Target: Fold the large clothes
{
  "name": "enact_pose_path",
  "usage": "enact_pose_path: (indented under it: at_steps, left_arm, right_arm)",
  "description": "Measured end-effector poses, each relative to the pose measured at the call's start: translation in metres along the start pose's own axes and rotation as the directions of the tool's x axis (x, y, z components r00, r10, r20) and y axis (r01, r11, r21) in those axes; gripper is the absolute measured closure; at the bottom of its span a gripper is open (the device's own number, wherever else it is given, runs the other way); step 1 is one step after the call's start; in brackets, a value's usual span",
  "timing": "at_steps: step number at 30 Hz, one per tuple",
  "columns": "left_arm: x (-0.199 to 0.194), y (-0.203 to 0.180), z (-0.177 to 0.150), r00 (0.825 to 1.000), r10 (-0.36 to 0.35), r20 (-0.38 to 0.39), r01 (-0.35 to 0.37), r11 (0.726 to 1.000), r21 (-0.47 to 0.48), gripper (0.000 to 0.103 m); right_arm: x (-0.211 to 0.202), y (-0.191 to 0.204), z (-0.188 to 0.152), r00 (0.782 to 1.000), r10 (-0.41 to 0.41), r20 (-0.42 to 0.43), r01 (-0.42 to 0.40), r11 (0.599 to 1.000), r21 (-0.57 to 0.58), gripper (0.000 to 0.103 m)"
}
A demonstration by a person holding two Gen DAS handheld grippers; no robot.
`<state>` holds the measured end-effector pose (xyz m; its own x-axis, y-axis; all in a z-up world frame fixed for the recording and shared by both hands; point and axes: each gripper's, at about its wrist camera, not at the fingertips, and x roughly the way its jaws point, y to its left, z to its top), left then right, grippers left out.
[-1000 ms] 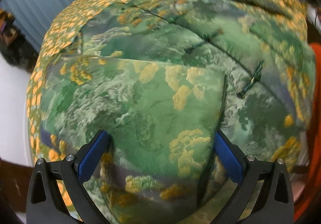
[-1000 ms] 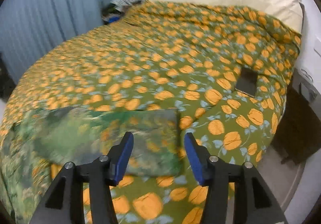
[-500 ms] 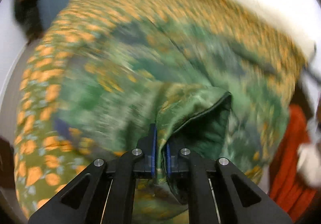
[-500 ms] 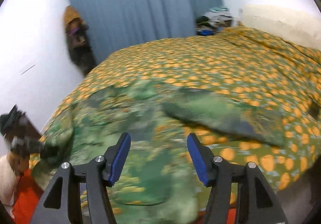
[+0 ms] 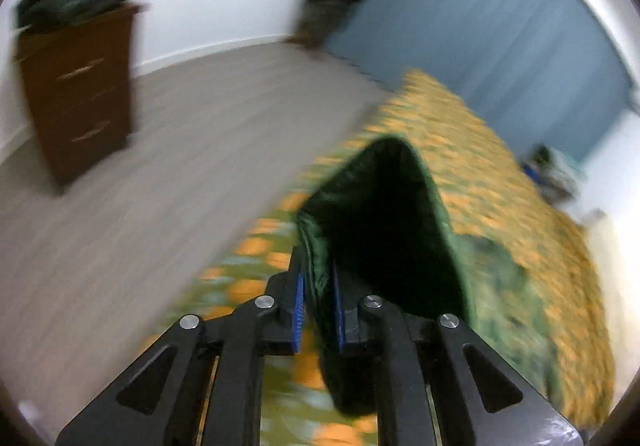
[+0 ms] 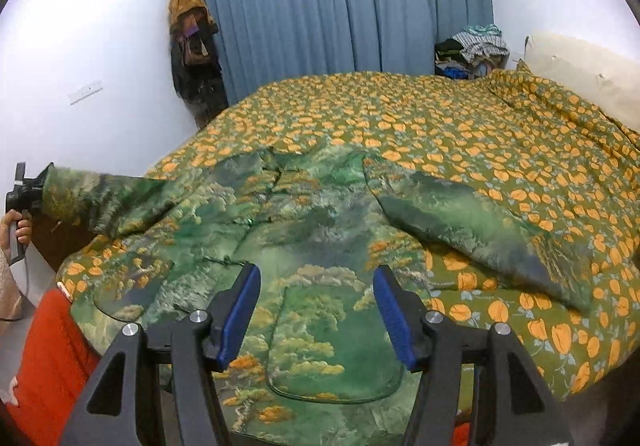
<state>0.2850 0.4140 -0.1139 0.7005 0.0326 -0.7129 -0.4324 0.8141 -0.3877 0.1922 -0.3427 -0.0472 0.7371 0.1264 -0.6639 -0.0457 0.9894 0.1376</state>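
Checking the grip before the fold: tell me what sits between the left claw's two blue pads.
In the left wrist view, the jacket's sleeve cuff sits between the left claw pads, whose jaws are opening slightly around the fabric.

No text, label, brand, number or sign can be read in either view; the small white plate on the wall is too small to tell.

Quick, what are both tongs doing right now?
Left tongs: opening a little, the jacket's sleeve cuff pinched between them.
Right tongs: open, holding nothing.
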Motion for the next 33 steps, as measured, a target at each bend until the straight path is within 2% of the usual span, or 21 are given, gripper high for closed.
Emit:
enact_pose_path:
  at_steps: [1, 2, 3, 6, 8, 9, 11, 14, 15, 18, 20, 21, 23, 24, 25, 26, 27, 28, 29, 31, 33]
  left_arm:
    - [-0.001, 0.010, -0.003, 0.999, 0.031, 0.007, -0.031, 0.999, -0.021, 0.075]
    - [-0.005, 0.020, -0.008, 0.998, 0.052, 0.020, -0.051, 0.998, -0.044, 0.057]
    - [-0.010, 0.025, -0.014, 0.997, 0.066, 0.036, -0.063, 0.996, -0.060, 0.050]
    - [-0.021, 0.027, -0.038, 0.999, 0.036, 0.016, -0.035, 0.999, -0.036, 0.044]
    - [-0.026, 0.009, -0.062, 0.998, -0.025, -0.053, 0.027, 0.999, 0.031, 0.042]
    - [-0.026, -0.008, -0.071, 0.993, -0.055, -0.107, 0.064, 0.995, 0.076, 0.037]
    - [-0.023, -0.044, -0.108, 0.968, -0.108, -0.228, 0.152, 0.971, 0.183, 0.033]
    - [-0.017, -0.099, -0.157, 0.919, -0.131, -0.371, 0.255, 0.917, 0.306, 0.028]
    - [-0.009, -0.121, -0.175, 0.894, -0.130, -0.429, 0.290, 0.897, 0.333, 0.027]
    - [0.013, -0.150, -0.205, 0.833, -0.124, -0.540, 0.341, 0.882, 0.324, 0.027]
    - [0.027, -0.160, -0.228, 0.803, -0.091, -0.589, 0.345, 0.876, 0.336, 0.027]
    - [0.027, -0.163, -0.234, 0.797, -0.083, -0.598, 0.349, 0.872, 0.344, 0.025]
    - [0.023, -0.172, -0.248, 0.805, -0.045, -0.591, 0.345, 0.847, 0.405, 0.023]
    - [0.019, -0.176, -0.252, 0.814, -0.029, -0.580, 0.343, 0.829, 0.441, 0.023]
    - [0.018, -0.178, -0.252, 0.815, -0.025, -0.578, 0.346, 0.822, 0.452, 0.024]
    - [0.017, -0.179, -0.255, 0.820, -0.016, -0.573, 0.345, 0.813, 0.470, 0.044]
    - [0.018, -0.180, -0.256, 0.825, 0.007, -0.565, 0.330, 0.806, 0.491, 0.071]
    - [0.018, -0.178, -0.256, 0.828, 0.021, -0.560, 0.319, 0.804, 0.501, 0.072]
    - [0.018, -0.173, -0.253, 0.825, 0.012, -0.564, 0.324, 0.809, 0.491, 0.076]
    - [0.014, -0.168, -0.251, 0.827, 0.000, -0.563, 0.326, 0.816, 0.478, 0.079]
    - [0.005, -0.161, -0.249, 0.831, 0.005, -0.556, 0.329, 0.802, 0.499, 0.081]
  right_arm:
    - [0.002, -0.005, -0.002, 1.000, -0.011, -0.019, 0.011, 1.000, 0.002, 0.043]
    - [0.004, -0.009, -0.003, 0.999, -0.021, -0.033, 0.021, 1.000, 0.007, 0.043]
    - [0.005, -0.015, -0.005, 0.998, -0.033, -0.050, 0.034, 0.999, 0.016, 0.043]
    - [0.013, -0.039, -0.014, 0.988, -0.084, -0.127, 0.090, 0.995, 0.043, 0.039]
    - [0.018, -0.053, -0.021, 0.978, -0.110, -0.175, 0.121, 0.991, 0.053, 0.037]
    - [0.023, -0.063, -0.027, 0.967, -0.128, -0.218, 0.143, 0.988, 0.054, 0.037]
    - [0.032, -0.077, -0.035, 0.948, -0.145, -0.284, 0.167, 0.984, 0.055, 0.037]
    - [0.048, -0.103, -0.051, 0.906, -0.137, -0.401, 0.186, 0.979, 0.086, 0.037]
    - [0.055, -0.114, -0.058, 0.889, -0.128, -0.440, 0.194, 0.975, 0.110, 0.037]
    - [0.071, -0.129, -0.069, 0.863, -0.078, -0.499, 0.180, 0.970, 0.161, 0.037]
    - [0.081, -0.133, -0.075, 0.853, -0.054, -0.520, 0.170, 0.969, 0.178, 0.037]
    - [0.085, -0.133, -0.077, 0.851, -0.037, -0.524, 0.161, 0.968, 0.193, 0.037]
    - [0.092, -0.133, -0.080, 0.852, 0.062, -0.519, 0.090, 0.961, 0.263, 0.037]
    - [0.092, -0.132, -0.080, 0.857, 0.113, -0.503, 0.050, 0.953, 0.298, 0.037]
    - [0.093, -0.130, -0.081, 0.856, 0.132, -0.500, 0.032, 0.952, 0.305, 0.040]
    - [0.093, -0.127, -0.081, 0.853, 0.144, -0.502, 0.016, 0.953, 0.301, 0.061]
    - [0.094, -0.124, -0.081, 0.848, 0.153, -0.508, 0.001, 0.957, 0.290, 0.075]
    - [0.093, -0.120, -0.082, 0.849, 0.143, -0.509, 0.003, 0.961, 0.275, 0.078]
    - [0.092, -0.116, -0.082, 0.852, 0.135, -0.506, 0.005, 0.964, 0.266, 0.086]
    - [0.085, -0.106, -0.079, 0.861, 0.112, -0.496, 0.010, 0.972, 0.236, 0.088]
    - [0.080, -0.099, -0.076, 0.865, 0.093, -0.494, 0.017, 0.976, 0.215, 0.089]
